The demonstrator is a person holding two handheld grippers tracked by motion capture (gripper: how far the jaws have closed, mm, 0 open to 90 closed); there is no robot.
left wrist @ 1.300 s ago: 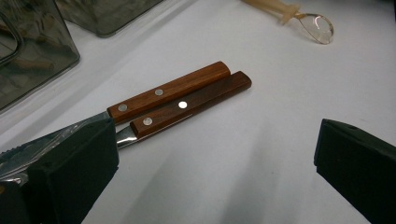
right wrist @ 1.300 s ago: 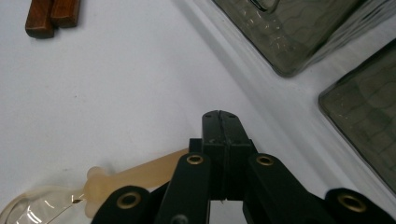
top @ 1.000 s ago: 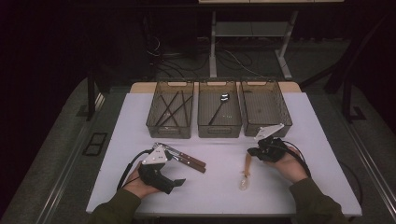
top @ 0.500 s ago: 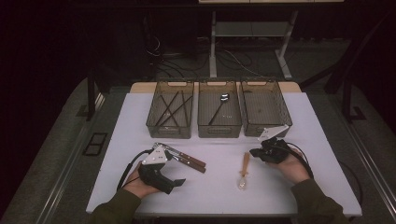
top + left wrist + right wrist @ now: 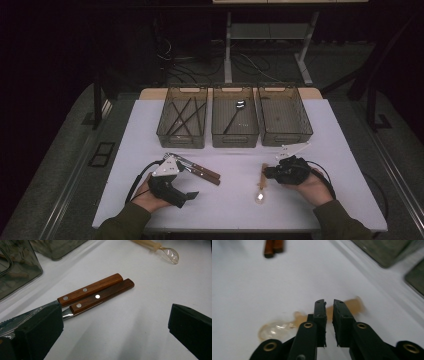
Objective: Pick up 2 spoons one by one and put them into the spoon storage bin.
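Standing a narrow slit apart, the right gripper's (image 5: 329, 305) black jaws have just been opening a little; nothing is between them, and the spoon (image 5: 294, 322) lies on the table (image 5: 249, 290) just past their tips, its handle running behind them. Seen from above, that gripper (image 5: 267, 173) points at the handle of the spoon (image 5: 261, 186), whose bowl lies toward the person. The left gripper (image 5: 192, 195) rests on the table with jaws wide apart, released, gripping nothing; in its own view one jaw hides the blades of the two knives (image 5: 97, 292).

The spoon has a clear, glassy bowl and a pale tan handle. The knives have dark brown wooden handles with metal rivets, lying side by side and touching. Three smoky see-through bins (image 5: 235, 122) stand in a row at the far edge: dark sticks in the left one, a dark spoon in the middle.

Against the earlier picture, the right gripper has sunk closer to the spoon's handle; the left has kept still.
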